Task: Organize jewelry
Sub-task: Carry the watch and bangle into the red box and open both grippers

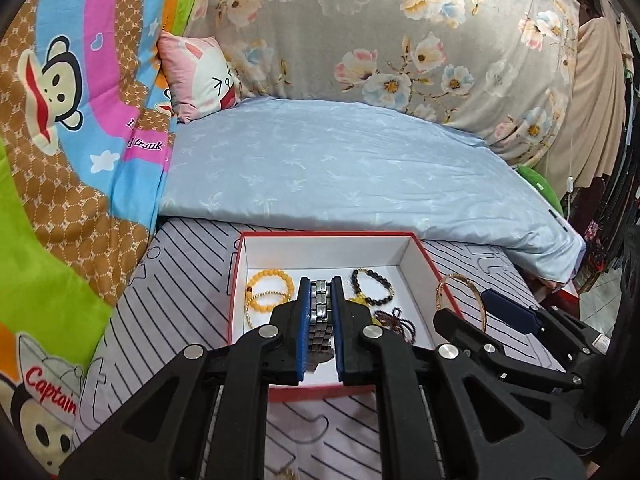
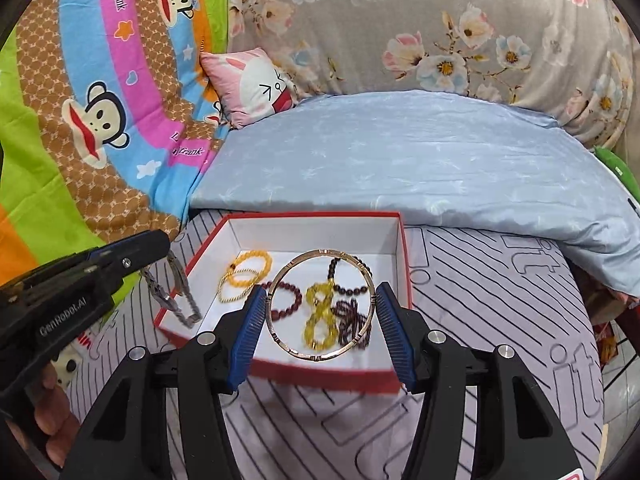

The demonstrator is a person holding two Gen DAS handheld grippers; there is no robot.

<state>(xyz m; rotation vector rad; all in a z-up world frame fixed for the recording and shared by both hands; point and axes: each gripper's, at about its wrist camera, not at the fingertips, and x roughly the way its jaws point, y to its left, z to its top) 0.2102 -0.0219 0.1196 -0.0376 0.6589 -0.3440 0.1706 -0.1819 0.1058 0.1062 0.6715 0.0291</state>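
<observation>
A bed [image 1: 168, 360] with a striped grey sheet carries everything; a folded pale blue quilt [image 1: 340, 172] lies across it behind the box, a cartoon monkey blanket [image 1: 60, 120] rises on the left, a floral grey cover [image 1: 400, 32] fills the back, and a small pink pillow [image 1: 200, 76] sits between them.

A red box [image 2: 320, 372] with a white inside rests open on the sheet; in it lie an orange bead bracelet [image 2: 248, 270], a dark red bead bracelet [image 2: 286, 300], a yellow bead loop [image 2: 320, 312] twisted into a figure eight, a black bead bracelet [image 1: 372, 286] and a tangle of small dark red beads [image 2: 352, 320].

The left tongs [image 1: 320, 292] are clenched on a silver link watch band [image 1: 320, 312], held above the near left part of the box; in the right wrist view the band hangs from them over the box's left rim.

The right tongs [image 2: 322, 300] are spread wide yet grasp a gold bangle [image 2: 320, 306] across its width, both blue pads [image 2: 252, 328] pressing its rim; the bangle stands upright over the box's near half, and from the left wrist view it shows just beside the box's right wall.
</observation>
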